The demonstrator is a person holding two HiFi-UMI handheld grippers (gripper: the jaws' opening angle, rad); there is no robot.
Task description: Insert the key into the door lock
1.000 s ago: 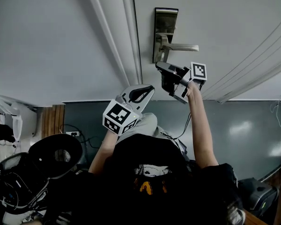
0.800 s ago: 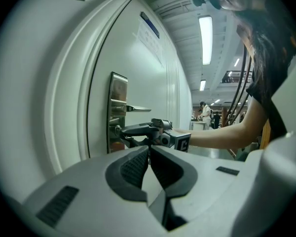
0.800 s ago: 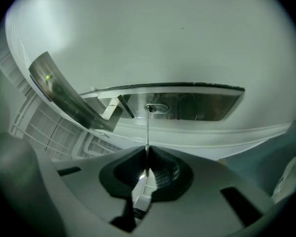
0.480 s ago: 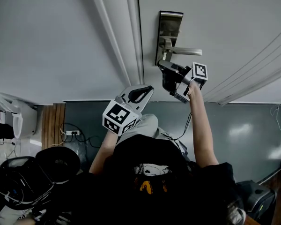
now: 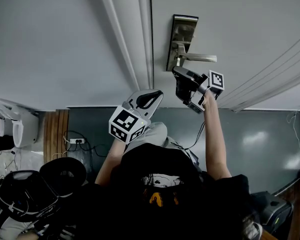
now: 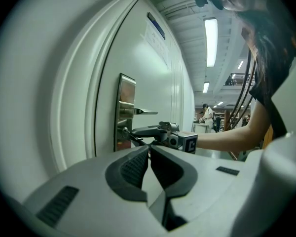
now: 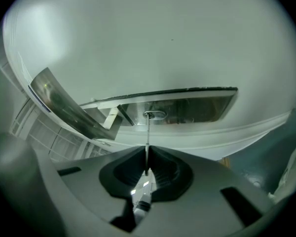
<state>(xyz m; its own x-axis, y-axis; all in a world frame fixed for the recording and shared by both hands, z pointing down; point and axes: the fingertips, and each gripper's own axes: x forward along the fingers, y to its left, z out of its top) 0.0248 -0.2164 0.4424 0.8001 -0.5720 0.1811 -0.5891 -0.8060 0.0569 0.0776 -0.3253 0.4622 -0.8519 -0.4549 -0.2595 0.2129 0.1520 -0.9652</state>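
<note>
Over the last second my right gripper [image 5: 177, 71] has advanced toward the door [image 5: 240, 24]. Its nose now sits just below the lever handle [image 5: 200, 58], at the lock plate [image 7: 197, 107]. Its jaws are clamped on the key [image 7: 147, 138], and the blade runs straight to the keyhole [image 7: 155, 115]. The tip meets the slot; I cannot tell how deep it sits. My left gripper [image 6: 149, 154] hangs well back from the lock, jaws together on nothing. Judgement: alignment looks complete and insertion is starting. I assess that the next move needs a straight push along the blade, since any tilt could bind it.
</note>
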